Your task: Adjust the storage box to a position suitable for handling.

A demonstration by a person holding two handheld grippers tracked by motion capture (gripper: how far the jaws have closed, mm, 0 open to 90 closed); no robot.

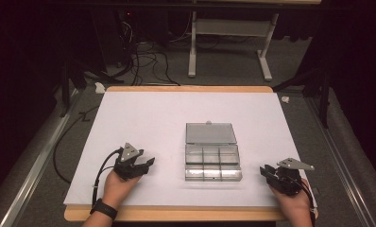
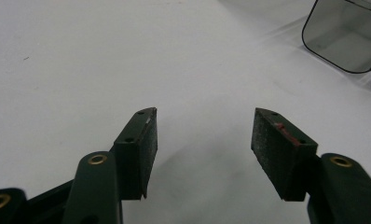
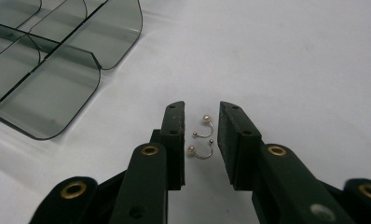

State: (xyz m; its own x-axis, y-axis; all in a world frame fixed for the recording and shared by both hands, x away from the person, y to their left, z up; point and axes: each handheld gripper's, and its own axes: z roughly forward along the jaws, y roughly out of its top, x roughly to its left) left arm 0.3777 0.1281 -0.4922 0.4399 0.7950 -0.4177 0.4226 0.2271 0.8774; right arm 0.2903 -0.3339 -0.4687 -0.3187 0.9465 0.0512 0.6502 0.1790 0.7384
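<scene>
Your right gripper (image 3: 200, 128) sits low over the white bench (image 1: 143, 118), near its front right corner, with your right hand (image 1: 290, 196) behind it. Its jaws stand at a narrow gap, and between them lie two small curved earrings (image 3: 201, 140) with pearl-like ball ends, flat on the bench surface. One earring lies just ahead of the other; they are close together, and whether they touch I cannot tell. Neither jaw pad is pressed against them: a sliver of white shows on each side, so you hold nothing there.

Left of those jaws in the right gripper view is the smoky clear compartment box (image 3: 48, 60), near but apart from the earrings. From the high view the compartment box (image 1: 212, 162) rests in the middle of the bench, a little toward your side, its hinged lid (image 1: 210, 133) folded open and lying flat on the far side. The tray is split into six cells in two rows of three; they look empty from what I can make out.

Your left gripper (image 1: 146, 163) rests on the bench toward the front left, well apart from the box, your left hand (image 1: 117, 187) wearing a dark wristband (image 1: 103, 209). Its jaws are spread wide with bare bench between them. A corner of the box (image 2: 346, 37) shows at the upper right of the left gripper view.
</scene>
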